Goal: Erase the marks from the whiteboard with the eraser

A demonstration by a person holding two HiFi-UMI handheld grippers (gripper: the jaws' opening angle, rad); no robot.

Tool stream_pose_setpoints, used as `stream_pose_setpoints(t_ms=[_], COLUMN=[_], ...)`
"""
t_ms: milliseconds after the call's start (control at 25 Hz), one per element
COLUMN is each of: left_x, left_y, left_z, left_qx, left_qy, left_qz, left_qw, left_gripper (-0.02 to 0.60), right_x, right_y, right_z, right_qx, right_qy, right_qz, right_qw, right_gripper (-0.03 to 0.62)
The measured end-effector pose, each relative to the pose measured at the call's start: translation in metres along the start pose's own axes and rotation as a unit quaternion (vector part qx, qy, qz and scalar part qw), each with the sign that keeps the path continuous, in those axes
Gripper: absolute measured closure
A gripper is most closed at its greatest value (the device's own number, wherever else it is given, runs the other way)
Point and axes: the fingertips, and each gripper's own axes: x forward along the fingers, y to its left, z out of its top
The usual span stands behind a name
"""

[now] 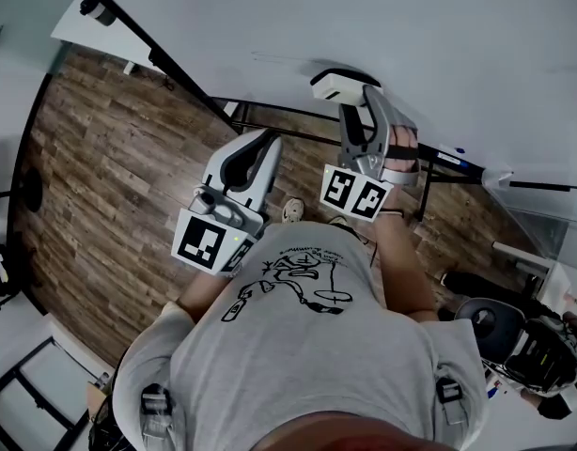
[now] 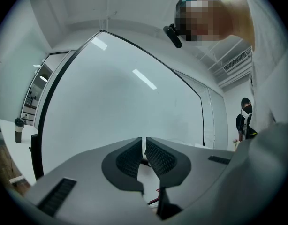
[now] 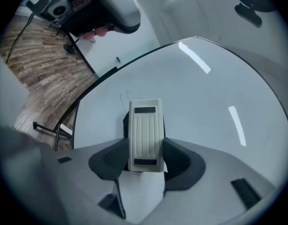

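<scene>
My right gripper [image 3: 145, 154] pinches the eraser [image 3: 145, 132] between its fingers [image 3: 109, 161], long axis aimed at the whiteboard [image 3: 205, 107]. Faint marks [image 3: 125, 96] lie just beyond its far tip. The left gripper [image 2: 144, 146] has its fingers [image 2: 127, 158] pressed together, empty.

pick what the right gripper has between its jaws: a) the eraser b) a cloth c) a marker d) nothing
A: the right gripper view shows the right gripper with its jaws closed on the two sides of the cream, ribbed eraser, which points at the whiteboard.
</scene>
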Motion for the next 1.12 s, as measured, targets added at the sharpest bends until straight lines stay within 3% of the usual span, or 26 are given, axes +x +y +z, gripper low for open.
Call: stream_pose_setpoints(t_ms=[480,1120], left_x=[-0.005,0.001], left_y=[0.001,0.008], left_z=[0.002,0.000], left_qx=[0.001,0.000], left_qy=[-0.005,-0.004], left_qz=[0.002,0.004], left_qw=[1.0000,1.0000], left_gripper=[0.541,0.541], right_x=[-0.012,0.007], right_y=[-0.087,-0.083], right_z=[0.031,0.026], right_qx=[0.017,0.000], right_qy=[-0.025,-0.016], right_qz=[-0.081,-0.107], right_qw=[0.996,0.994], right_gripper=[0.361,0.362])
